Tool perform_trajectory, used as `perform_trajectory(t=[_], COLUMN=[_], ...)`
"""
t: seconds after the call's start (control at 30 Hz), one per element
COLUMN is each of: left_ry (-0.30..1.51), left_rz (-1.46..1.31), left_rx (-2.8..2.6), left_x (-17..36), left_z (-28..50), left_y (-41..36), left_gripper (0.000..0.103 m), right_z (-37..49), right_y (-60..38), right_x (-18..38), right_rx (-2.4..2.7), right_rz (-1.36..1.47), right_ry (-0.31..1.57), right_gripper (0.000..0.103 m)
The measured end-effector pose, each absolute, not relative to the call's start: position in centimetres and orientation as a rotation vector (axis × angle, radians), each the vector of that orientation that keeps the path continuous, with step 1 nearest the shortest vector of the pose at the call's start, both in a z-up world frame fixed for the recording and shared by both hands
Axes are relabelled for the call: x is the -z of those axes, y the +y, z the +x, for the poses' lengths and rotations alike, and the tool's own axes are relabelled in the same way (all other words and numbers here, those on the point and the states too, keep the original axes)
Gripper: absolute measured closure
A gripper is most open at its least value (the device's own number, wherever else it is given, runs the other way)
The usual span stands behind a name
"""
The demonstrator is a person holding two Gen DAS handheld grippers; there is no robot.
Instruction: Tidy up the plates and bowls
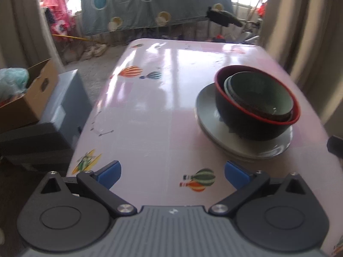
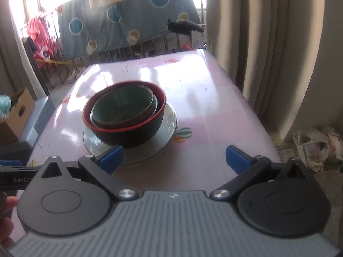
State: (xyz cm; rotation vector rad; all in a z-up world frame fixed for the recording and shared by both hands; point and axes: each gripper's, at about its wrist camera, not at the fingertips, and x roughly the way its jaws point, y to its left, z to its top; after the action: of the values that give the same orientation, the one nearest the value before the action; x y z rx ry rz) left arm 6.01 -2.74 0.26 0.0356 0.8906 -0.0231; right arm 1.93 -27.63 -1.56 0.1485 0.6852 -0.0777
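Note:
A black bowl with a red rim (image 1: pixel 253 126) (image 2: pixel 128 137) stands on stacked grey plates (image 1: pixel 209 111) (image 2: pixel 169 124) on the pink table. Nested inside it are smaller dark bowls, the top one green inside (image 1: pixel 261 90) (image 2: pixel 124 105). My left gripper (image 1: pixel 172 174) is open above the table's near part, left of and nearer than the stack, with nothing between its blue fingertips. My right gripper (image 2: pixel 174 158) is open too, just short of the plates; its left fingertip (image 2: pixel 111 157) overlaps the plates' near edge in the view.
The pink table (image 1: pixel 150 111) (image 2: pixel 214 107) carries balloon prints. A cardboard box (image 1: pixel 27 98) and grey bins (image 1: pixel 64 105) stand at its left. Curtains (image 2: pixel 268 42) hang at the right, with plastic bags (image 2: pixel 315 145) on the floor. A person's hand (image 2: pixel 6 220) shows at the lower left.

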Motion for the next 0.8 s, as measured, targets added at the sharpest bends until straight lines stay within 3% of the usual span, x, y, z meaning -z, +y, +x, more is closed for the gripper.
perform_trajectory(t=[0.53, 0.8], left_ry=[0.777, 0.773], left_rz=[0.092, 0.075], left_rx=[0.177, 0.205], left_x=[-4.0, -3.4], left_z=[12.1, 14.1], left_y=[-5.0, -6.4], left_gripper=[0.000, 0.014], right_z=[6.1, 9.8], right_y=[-30.3, -31.2], right_x=[0.7, 0.4], right_rx=[-0.026, -0.089], right_rz=[0.254, 0.300], right_ry=[0.576, 0.597], right_gripper=[0.002, 0.008])
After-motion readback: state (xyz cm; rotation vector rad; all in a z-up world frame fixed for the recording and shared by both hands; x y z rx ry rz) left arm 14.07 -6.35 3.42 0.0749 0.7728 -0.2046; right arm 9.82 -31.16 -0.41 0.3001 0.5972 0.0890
